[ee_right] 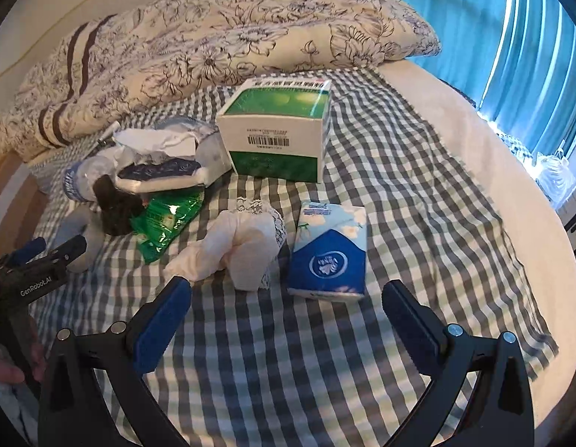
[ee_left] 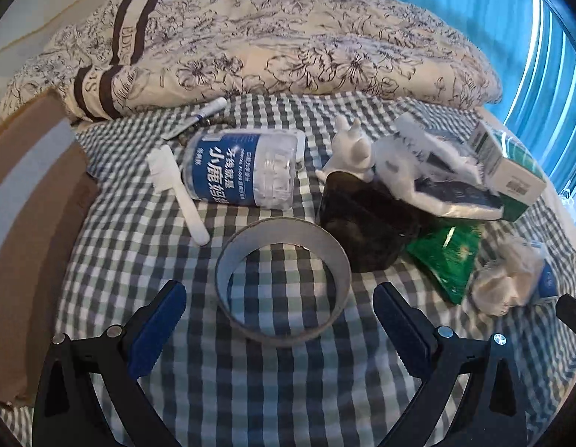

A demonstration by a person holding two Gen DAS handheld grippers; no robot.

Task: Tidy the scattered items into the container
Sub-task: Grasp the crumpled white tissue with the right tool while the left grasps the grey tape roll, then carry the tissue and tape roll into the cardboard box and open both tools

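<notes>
- The left gripper (ee_left: 278, 324) hovers low over the checked cloth (ee_left: 273, 380), its two blue-padded fingers (ee_left: 157, 329) spread wide with nothing between the pads
- The tape ring (ee_left: 284, 279) lies flat on the cloth just ahead of those fingers, in line with the gap between them; neither pad touches it
- Beyond the ring a clear floss jar (ee_left: 243, 167) with a blue label lies on its side, with a white brush (ee_left: 180, 193) beside it and a small white tube (ee_left: 209, 111) near the floral quilt (ee_left: 273, 44)
- To the right of the ring stands a dark container (ee_left: 366, 219), tilted, with a white figurine (ee_left: 351, 149) and crumpled white wrapping (ee_left: 429, 164) resting against or over its rim; whether they sit inside it cannot be told
- The right gripper (ee_right: 288, 320) is also held low and level over the cloth, jaws released and wide apart, gripping nothing
- Just ahead of its fingers lie a blue tissue pack (ee_right: 328, 253) and a bundle of white lace-edged cloth (ee_right: 247, 246), side by side and near but not touching either pad
- Farther back stands a green and white box (ee_right: 280, 130); a green sachet (ee_right: 165, 219) lies left of the bundle, next to the dark container
- At the left edge of the right wrist view the other gripper's black body shows, with a person's fingers (ee_right: 12, 370) on its handle
- A brown cardboard box (ee_left: 31, 223) sits at the left edge of the bed, apart from the scattered things
</notes>
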